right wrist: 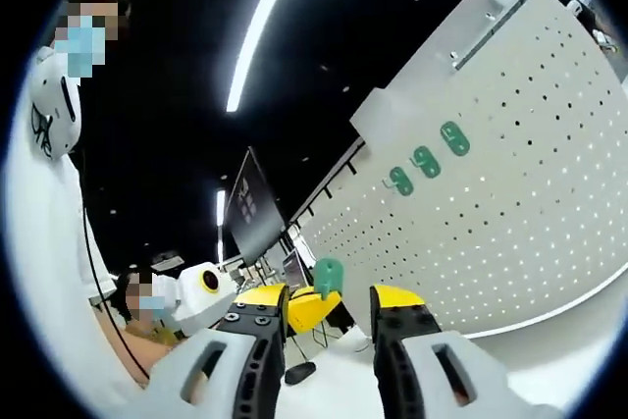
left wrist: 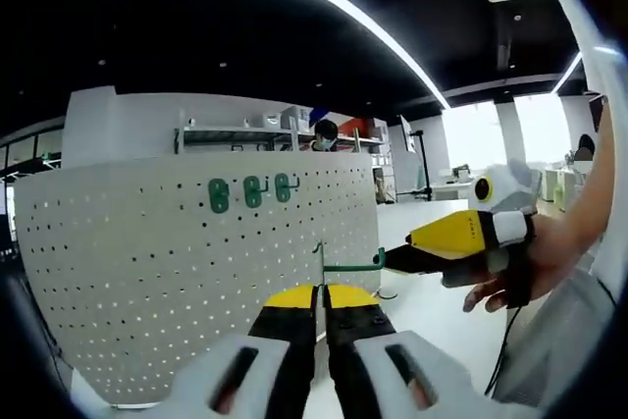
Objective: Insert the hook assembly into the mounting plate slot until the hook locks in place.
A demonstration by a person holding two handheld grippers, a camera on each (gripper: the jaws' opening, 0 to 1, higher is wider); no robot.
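A white pegboard (left wrist: 147, 282) stands upright with three green hook plates (left wrist: 252, 190) in a row near its top. My left gripper (left wrist: 319, 297) is shut on the upturned end of a thin wire hook (left wrist: 353, 265), held in front of the board. The hook's green base plate points right, where my right gripper (left wrist: 394, 260) reaches it. In the right gripper view that green base plate (right wrist: 329, 277) sits between the jaws of my right gripper (right wrist: 329, 303), which stand apart and do not touch it. Behind it is the left gripper (right wrist: 306, 309). The pegboard (right wrist: 530, 223) rises at the right.
A person's hand (left wrist: 510, 282) holds the right gripper, with a cable hanging below it. A white tabletop (left wrist: 422, 311) lies under the board. Another person (left wrist: 324, 134) sits behind the board near shelving. A dark monitor (right wrist: 253, 208) stands further back.
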